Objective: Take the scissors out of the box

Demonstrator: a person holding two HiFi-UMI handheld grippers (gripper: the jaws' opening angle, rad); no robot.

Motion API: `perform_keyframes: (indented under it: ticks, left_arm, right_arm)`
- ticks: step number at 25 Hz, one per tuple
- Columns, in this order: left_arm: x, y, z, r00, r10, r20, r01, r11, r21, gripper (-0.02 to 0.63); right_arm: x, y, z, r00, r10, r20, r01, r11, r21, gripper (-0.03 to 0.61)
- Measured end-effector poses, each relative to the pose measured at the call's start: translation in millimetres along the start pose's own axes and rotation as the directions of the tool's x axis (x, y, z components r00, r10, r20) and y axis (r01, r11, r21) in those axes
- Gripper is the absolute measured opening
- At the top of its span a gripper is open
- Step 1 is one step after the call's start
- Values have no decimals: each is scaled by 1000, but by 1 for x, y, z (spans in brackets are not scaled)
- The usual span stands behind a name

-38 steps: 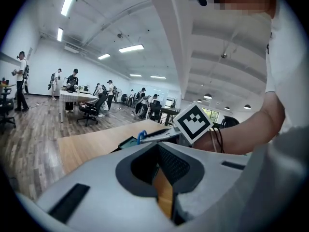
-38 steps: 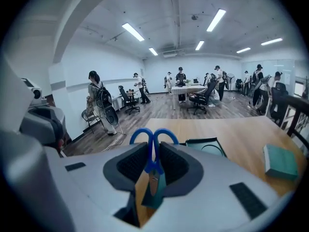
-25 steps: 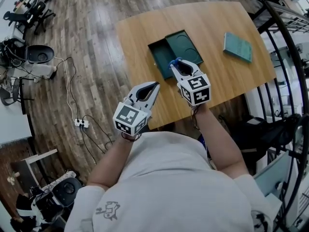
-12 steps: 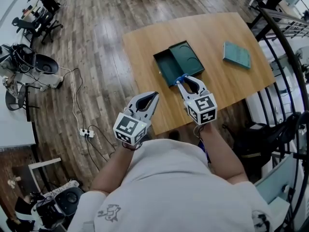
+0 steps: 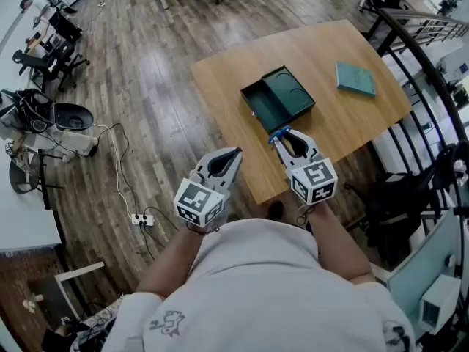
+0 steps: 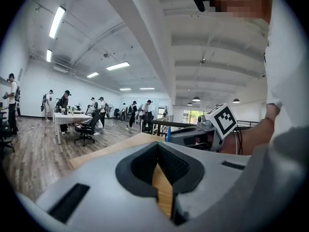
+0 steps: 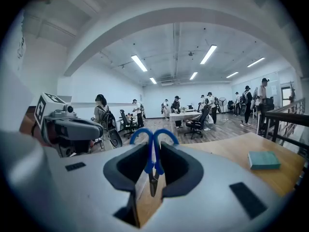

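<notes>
My right gripper (image 5: 281,135) is shut on blue-handled scissors (image 5: 276,133), held above the wooden table (image 5: 322,50) close to its near edge. In the right gripper view the scissors (image 7: 153,151) sit between the pads, blue loops beyond the fingertips and blades pointing back towards the camera. The dark green box (image 5: 277,100) lies open on the table just beyond the scissors, its lid beside the tray. My left gripper (image 5: 236,152) hovers off the table's near left edge, shut and holding nothing (image 6: 157,146).
A teal book (image 5: 355,78) lies at the table's far right, and the book (image 7: 264,160) also shows in the right gripper view. A black railing (image 5: 432,72) runs along the right. Cables and a power strip (image 5: 143,218) lie on the wooden floor at left, with office chairs (image 5: 51,116) beyond.
Both grippers have drawn back and up from the box towards the person. The right one has carried the scissors away from the box edge to the table's near edge.
</notes>
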State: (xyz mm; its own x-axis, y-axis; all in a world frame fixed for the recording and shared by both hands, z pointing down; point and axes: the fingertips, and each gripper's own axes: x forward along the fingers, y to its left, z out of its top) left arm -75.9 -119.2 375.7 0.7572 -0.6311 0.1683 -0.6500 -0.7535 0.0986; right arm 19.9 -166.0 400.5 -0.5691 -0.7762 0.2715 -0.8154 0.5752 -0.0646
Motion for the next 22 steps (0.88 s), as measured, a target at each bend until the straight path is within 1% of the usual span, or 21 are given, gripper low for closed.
perform_keyframes:
  ticks: [3,7,12,17,22]
  left_arm:
    - [-19,-2,3,999,-29,23,29,1000,10,6]
    - [-42,-5,-3,997,-73,21,73,997,12,6]
    - [-60,-10,-9,995,-96,32,96,995,9,5]
    - [-65,-32,-6,994,-104,41,104,995,11,5]
    - [-65,-57,-5,995,-92,49,91,996,18,5]
  right_arm:
    - [-10,17,-3,1000,-29,5,29,999,14,92]
    - [-24,44,-8,998,-65,15,65,998,20,92]
    - [-42,71,-11,996,-81,29,81,997,-6,92]
    - [-66,76,-10,996,-77,38,78,997,-18,92]
    - [-93,73,-13,997,-58,48,60,998,-30,92]
